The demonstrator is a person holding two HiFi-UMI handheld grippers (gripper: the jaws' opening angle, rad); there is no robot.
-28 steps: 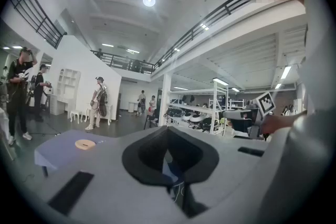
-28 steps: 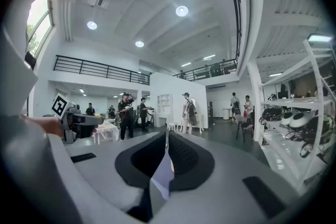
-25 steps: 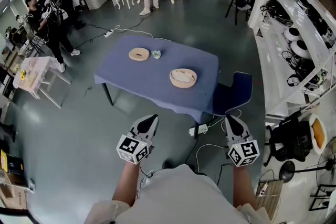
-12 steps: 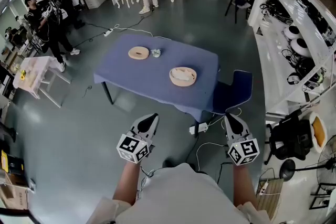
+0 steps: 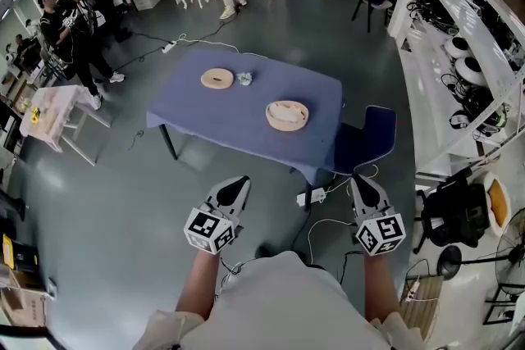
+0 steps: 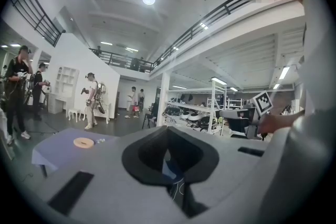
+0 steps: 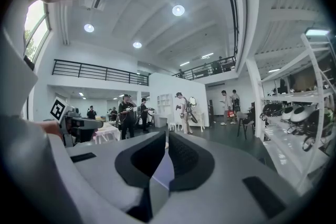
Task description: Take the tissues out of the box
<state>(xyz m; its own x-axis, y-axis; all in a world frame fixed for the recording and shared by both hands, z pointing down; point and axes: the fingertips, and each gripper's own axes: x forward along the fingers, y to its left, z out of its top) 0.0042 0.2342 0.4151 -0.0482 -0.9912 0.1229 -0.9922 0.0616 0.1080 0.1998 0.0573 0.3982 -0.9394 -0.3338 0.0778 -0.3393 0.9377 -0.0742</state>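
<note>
Ahead stands a blue-covered table (image 5: pixel 205 115), well beyond both grippers. On it sit a round wooden tissue box (image 5: pixel 286 115) with white tissue inside, a flat wooden disc (image 5: pixel 217 79) and a small crumpled wad (image 5: pixel 244 79). My left gripper (image 5: pixel 238 183) and right gripper (image 5: pixel 358 181) hang side by side over the grey floor, short of the table, both shut and empty. The left gripper view shows its jaws (image 6: pixel 168 131) closed, with the table (image 6: pixel 58 144) and disc (image 6: pixel 83 142) far off at the left. The right gripper (image 7: pixel 167 136) also shows its jaws together.
A blue chair (image 5: pixel 367 139) stands at the table's right corner. A power strip (image 5: pixel 309 198) and cables lie on the floor between me and the table. Shelving (image 5: pixel 467 78) lines the right side, with a black bag (image 5: pixel 451 217) below. People (image 5: pixel 70 29) stand at the left.
Both grippers have kept still. People at the far end of the room have walked on.
</note>
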